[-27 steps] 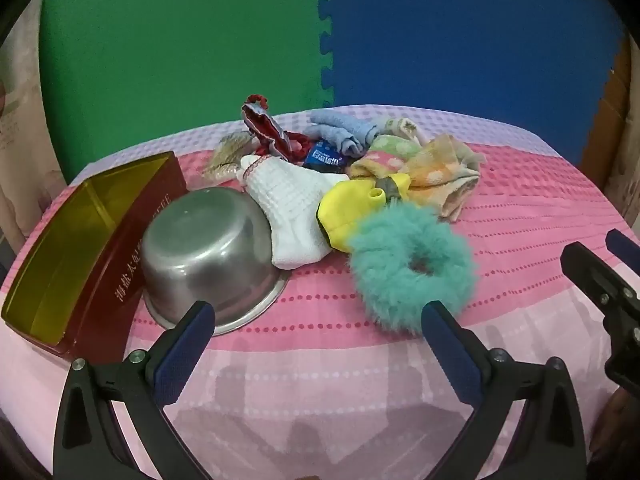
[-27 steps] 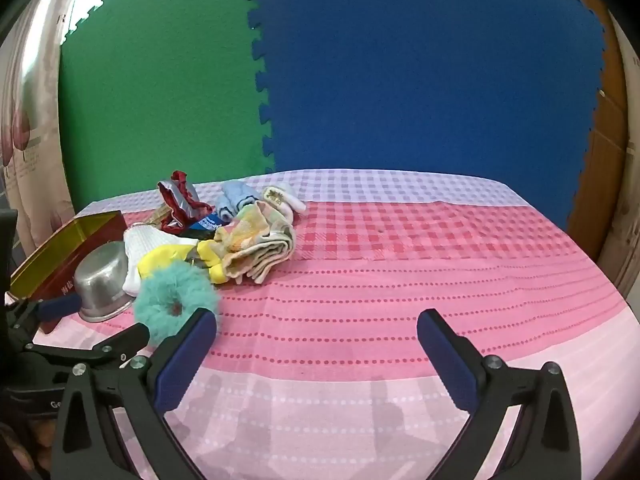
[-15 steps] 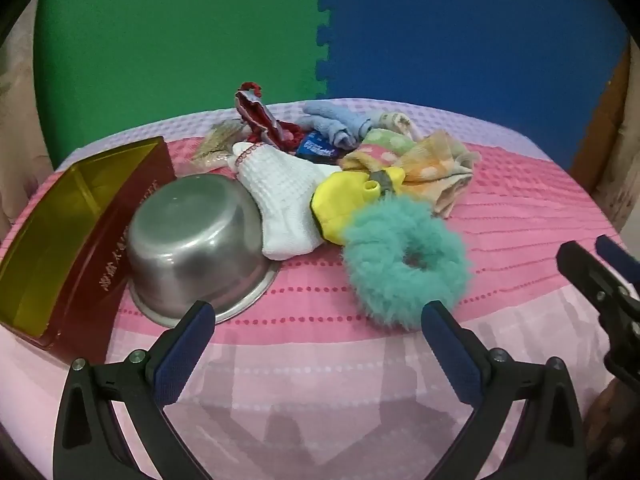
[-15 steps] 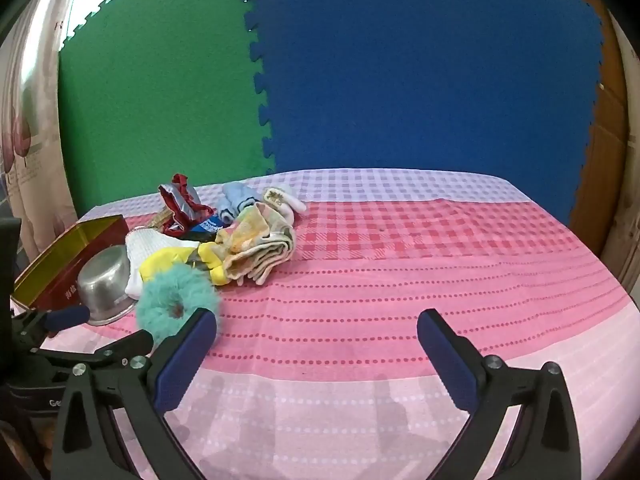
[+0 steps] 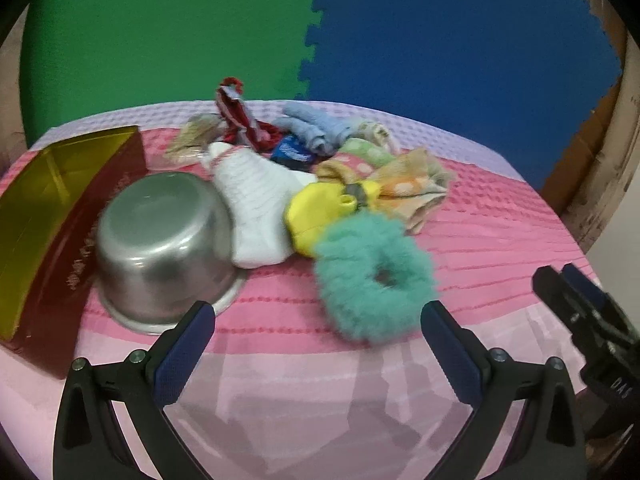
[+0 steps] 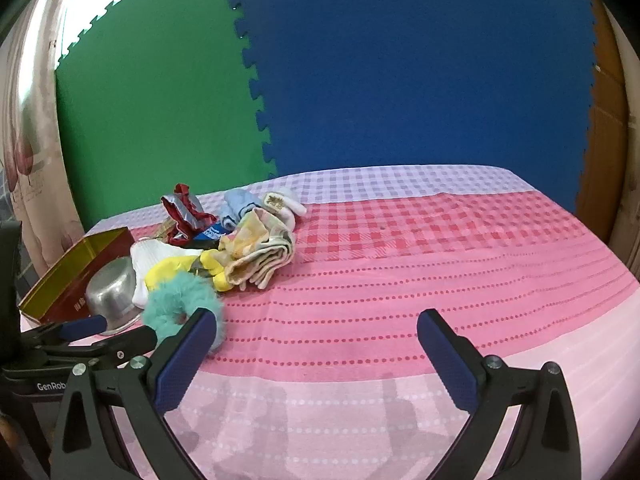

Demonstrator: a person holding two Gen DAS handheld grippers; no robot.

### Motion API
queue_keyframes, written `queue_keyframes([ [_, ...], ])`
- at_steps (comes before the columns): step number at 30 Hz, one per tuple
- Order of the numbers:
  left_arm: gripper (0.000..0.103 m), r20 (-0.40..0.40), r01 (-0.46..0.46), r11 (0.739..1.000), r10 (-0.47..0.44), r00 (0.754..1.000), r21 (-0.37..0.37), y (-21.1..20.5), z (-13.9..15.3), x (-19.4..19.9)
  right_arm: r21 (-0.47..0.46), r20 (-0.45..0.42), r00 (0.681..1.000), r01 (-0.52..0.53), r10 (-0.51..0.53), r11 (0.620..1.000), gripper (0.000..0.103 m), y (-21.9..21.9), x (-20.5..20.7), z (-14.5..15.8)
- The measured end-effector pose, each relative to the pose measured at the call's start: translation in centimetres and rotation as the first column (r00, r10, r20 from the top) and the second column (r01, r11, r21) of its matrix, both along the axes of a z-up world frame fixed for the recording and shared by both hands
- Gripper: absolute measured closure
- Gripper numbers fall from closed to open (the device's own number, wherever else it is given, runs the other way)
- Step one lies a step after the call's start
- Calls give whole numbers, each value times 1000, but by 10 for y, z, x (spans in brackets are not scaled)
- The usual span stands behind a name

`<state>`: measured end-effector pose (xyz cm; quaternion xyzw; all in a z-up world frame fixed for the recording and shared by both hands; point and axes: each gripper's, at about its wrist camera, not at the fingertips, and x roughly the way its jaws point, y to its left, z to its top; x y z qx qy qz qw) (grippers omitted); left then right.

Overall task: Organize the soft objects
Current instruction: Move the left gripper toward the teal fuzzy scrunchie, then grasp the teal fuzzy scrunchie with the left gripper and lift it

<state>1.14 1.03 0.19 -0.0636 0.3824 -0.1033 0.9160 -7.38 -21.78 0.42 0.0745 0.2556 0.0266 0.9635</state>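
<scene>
Approach step, nothing picked yet: my left gripper point(image 5: 316, 328) hangs wide open and empty just short of the teal fluffy scrunchie point(image 5: 374, 276), which lies on the pink-clothed surface point(image 6: 400, 280) at the near edge of the soft pile, touching the yellow item point(image 5: 320, 210), with the overturned steel bowl point(image 5: 164, 240) to its left. My right gripper point(image 6: 312, 336) is open too, over bare cloth well right of the scrunchie. Next, I judge: ease the left jaws around the scrunchie and close; the red box point(image 5: 60, 208) beyond the bowl looks the likely bin.

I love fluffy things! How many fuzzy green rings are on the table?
1. The fuzzy green ring lies nearest the left gripper, touching the yellow cloth. The pile might hide others.
</scene>
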Motion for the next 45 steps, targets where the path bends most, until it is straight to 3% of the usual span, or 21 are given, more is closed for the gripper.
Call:
queue_keyframes([
  [4,2,-9,20,1000,-20,1000,4,-11,-2,10,18,-3,1000,-4,4,1000,0,-3,0,-1],
  [6,9,-12,30,1000,-30,999,6,-14,-2,12,24,-4,1000,-5,5,1000,0,-4,1,-1],
  [9,12,-25,48,999,-47,999,11,-19,-5,16,33,-4,1000,-7,7,999,0,-5,2,-1],
  [13,21,-71,54,998,-56,996,-28,-15,-12,24,42,-10,1000,-9,9,999,0,-6,3,-2],
  [16,46,-82,65,997,-68,994,-36,-15,-13,28,48,-11,1000,-8,8,999,0,-6,3,-3],
  [18,77,-88,97,994,-101,991,-45,-18,-13,31,51,-11,1000,-8,8,999,0,-7,3,-3],
  [20,88,-87,129,990,-134,987,-60,-22,-13,30,56,-13,1000,-8,8,998,0,-8,3,-3],
  [32,91,-48,74,992,-79,996,-101,-10,8,1,75,-37,999,2,0,997,0,-12,5,-5],
  [45,91,8,-36,996,36,999,-77,50,40,-6,34,-72,997,0,3,999,0,-8,13,-8],
])
